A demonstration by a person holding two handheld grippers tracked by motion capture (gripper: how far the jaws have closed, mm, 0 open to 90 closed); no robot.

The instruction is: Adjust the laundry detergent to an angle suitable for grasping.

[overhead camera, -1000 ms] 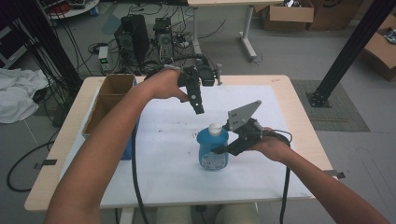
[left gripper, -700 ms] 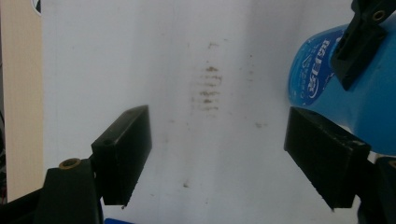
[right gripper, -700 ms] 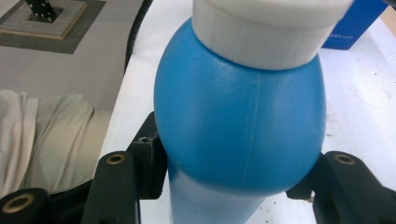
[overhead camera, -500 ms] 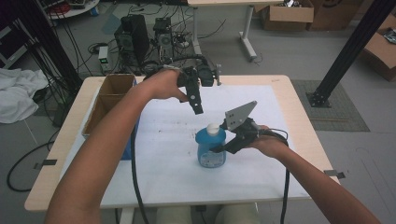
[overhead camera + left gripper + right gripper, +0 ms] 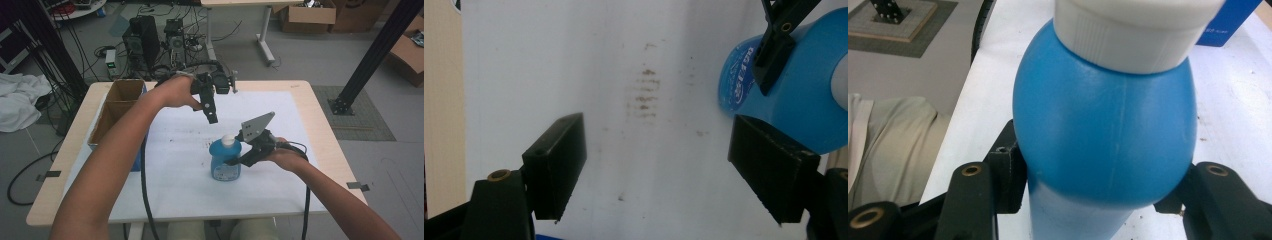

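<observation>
A round blue plastic bottle with a white cap (image 5: 225, 159) stands upright on the white-covered surface (image 5: 170, 165), with the right hand-held gripper (image 5: 243, 157) closed on its side. The left hand-held gripper (image 5: 212, 114) hangs above, apart, jaws pointing down. An open brown cardboard box (image 5: 116, 107) sits at the left edge.

Grey floor (image 5: 310, 55), cables, 2nd table behind, boxes (image 5: 305, 17) far right.

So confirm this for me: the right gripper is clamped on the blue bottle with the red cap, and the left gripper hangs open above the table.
One detail is off: the cap is white, not red, as the right gripper view shows. The rest holds: the right gripper is clamped on the blue bottle, and the left gripper hangs open above the table.
</observation>
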